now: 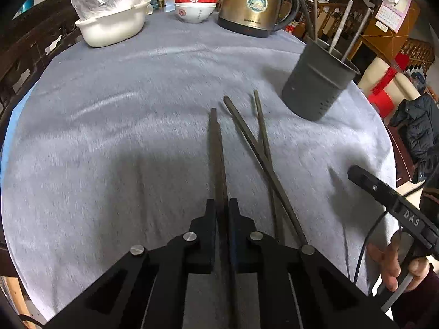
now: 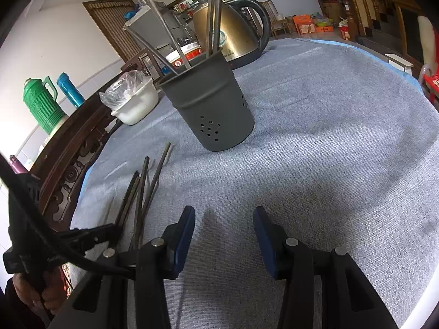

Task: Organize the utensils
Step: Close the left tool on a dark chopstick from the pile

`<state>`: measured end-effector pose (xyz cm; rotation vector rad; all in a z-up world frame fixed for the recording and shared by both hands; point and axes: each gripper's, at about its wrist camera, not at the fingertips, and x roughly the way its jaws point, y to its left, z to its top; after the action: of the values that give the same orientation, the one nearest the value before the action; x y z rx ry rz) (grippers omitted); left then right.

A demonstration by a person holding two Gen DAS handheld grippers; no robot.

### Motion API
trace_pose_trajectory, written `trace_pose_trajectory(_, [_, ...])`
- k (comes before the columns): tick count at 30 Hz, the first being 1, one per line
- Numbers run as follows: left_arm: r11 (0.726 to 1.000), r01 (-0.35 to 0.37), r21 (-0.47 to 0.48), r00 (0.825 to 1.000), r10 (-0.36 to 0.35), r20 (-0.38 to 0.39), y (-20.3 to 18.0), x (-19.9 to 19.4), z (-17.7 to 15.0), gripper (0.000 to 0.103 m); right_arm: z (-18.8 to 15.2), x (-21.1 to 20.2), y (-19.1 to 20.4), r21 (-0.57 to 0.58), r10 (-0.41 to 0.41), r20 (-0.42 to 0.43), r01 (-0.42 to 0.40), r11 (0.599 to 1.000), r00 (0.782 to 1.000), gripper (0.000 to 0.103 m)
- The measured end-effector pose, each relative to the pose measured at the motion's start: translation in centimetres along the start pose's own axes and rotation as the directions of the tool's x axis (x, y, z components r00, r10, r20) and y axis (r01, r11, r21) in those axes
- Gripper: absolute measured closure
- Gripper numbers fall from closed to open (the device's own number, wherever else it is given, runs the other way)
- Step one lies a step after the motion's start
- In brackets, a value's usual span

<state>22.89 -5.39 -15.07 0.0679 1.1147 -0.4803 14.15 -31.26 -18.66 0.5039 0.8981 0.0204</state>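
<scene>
**A:** How was the left gripper (image 1: 222, 205) posed?

**B:** It was low over the grey tablecloth (image 1: 109, 137), pointing forward toward the far edge. Its fingers (image 1: 210, 219) were pressed in on a dark chopstick (image 1: 216, 148), which ran straight out ahead between them. Whether the far end touched the cloth was unclear.

**A:** And the right gripper (image 2: 223, 219)?

**B:** It hovered just above the cloth, its blue-padded fingers (image 2: 185, 235) spread apart with nothing between them, aimed toward the grey utensil holder (image 2: 211, 109). From the left wrist view, the person's right hand (image 1: 395, 268) gripped its handle at the table's edge.

**A:** Where were the other utensils?

**B:** Two loose chopsticks (image 1: 260, 142) lay crossed on the cloth, just right of the held one and near the holder. The holder stood upright with several sticks leaning inside. Behind it sat a brass kettle (image 1: 252, 2), stacked bowls (image 1: 195, 2) and a white dish (image 1: 112, 27).
</scene>
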Motion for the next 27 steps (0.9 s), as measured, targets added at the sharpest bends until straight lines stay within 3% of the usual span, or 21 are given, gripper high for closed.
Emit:
trace_pose_trajectory(10, [0.997, -0.056, -0.055, 0.998, 0.058, 0.039, 2.0, 0.4, 3.1, 0.095, 0.0, 0.1, -0.1, -0.007, 0.003, 0.007, -0.003, 1.000, 1.000, 0.055])
trace_pose_trajectory(16, [0.994, -0.073, -0.087, 0.997, 0.075, 0.018, 3.5, 0.1, 3.5, 0.094, 0.0, 0.2, 0.0, -0.005, 0.004, 0.009, -0.004, 1.000, 1.000, 0.055])
trace_pose_trajectory(27, [0.999, 0.051, 0.019, 0.999, -0.051, 0.011, -0.1, -0.5, 3.3, 0.094, 0.0, 0.1, 0.0, -0.008, 0.002, 0.010, -0.002, 1.000, 1.000, 0.055])
